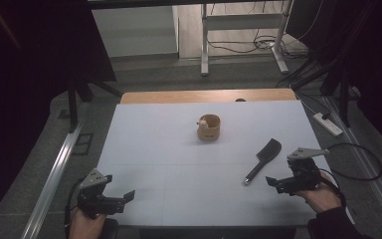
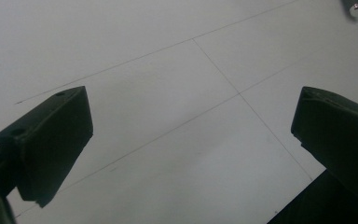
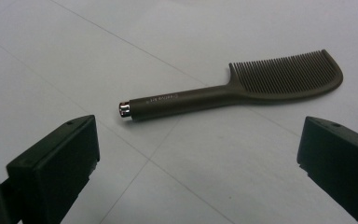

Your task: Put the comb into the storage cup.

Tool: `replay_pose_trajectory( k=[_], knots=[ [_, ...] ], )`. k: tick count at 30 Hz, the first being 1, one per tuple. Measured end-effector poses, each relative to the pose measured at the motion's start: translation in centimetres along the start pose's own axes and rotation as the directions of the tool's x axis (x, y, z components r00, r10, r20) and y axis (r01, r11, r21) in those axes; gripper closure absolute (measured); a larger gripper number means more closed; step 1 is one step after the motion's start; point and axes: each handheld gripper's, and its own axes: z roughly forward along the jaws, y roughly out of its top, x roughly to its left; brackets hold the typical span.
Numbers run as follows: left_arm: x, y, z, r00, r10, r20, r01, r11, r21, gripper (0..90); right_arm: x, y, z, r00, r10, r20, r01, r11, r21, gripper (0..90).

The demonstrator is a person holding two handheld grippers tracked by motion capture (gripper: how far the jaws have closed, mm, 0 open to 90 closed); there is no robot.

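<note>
**Right gripper poised just short of the comb**

In the high view, the comb (image 1: 263, 160) lay right of the frame's centre on the white table (image 1: 179, 149), handle toward the lower left. The right gripper (image 1: 276, 183) sat at lower right, near the handle's end, jaws spread and holding nothing. The left gripper (image 1: 124, 198) rested at lower left, well apart, also released. A small wooden cup (image 1: 209, 128) stood above centre.

In the left gripper view, 2 black jaws stood wide apart over bare table.

In the right gripper view, the comb (image 3: 242, 88) lay across the upper middle, beyond the 2 parted jaws, untouched.
</note>
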Motion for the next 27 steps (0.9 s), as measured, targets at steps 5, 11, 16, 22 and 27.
replay_pose_trajectory(
  k=[5,11,16,22,27],
  knots=[
    [0.0,0.0,0.0,1.0000,0.001,-0.001,-0.001,1.0000,0.001,0.0,0.2,0.6,0.4,0.9999,-0.013,-0.007,0.013,0.9999,0.008,0.0],
    [0.0,0.0,0.0,1.0000,0.000,-0.001,0.000,1.0000,0.000,0.0,0.4,1.1,1.1,0.9996,-0.021,-0.019,0.021,0.9997,0.012,0.0],
    [0.0,0.0,0.0,1.0000,0.000,-0.001,0.000,1.0000,0.000,0.0,0.5,1.5,1.6,0.9996,-0.018,-0.023,0.019,0.9996,0.022,0.0],
    [0.0,0.0,0.0,1.0000,-0.002,0.000,0.002,1.0000,0.001,0.0,0.8,2.1,2.2,0.9991,-0.033,-0.026,0.034,0.9988,0.036,0.0],
    [0.0,0.0,0.0,1.0000,-0.002,0.000,0.002,1.0000,0.000,0.0,1.0,2.7,2.9,0.9981,-0.058,-0.023,0.059,0.9964,0.061,0.0]
  ],
)
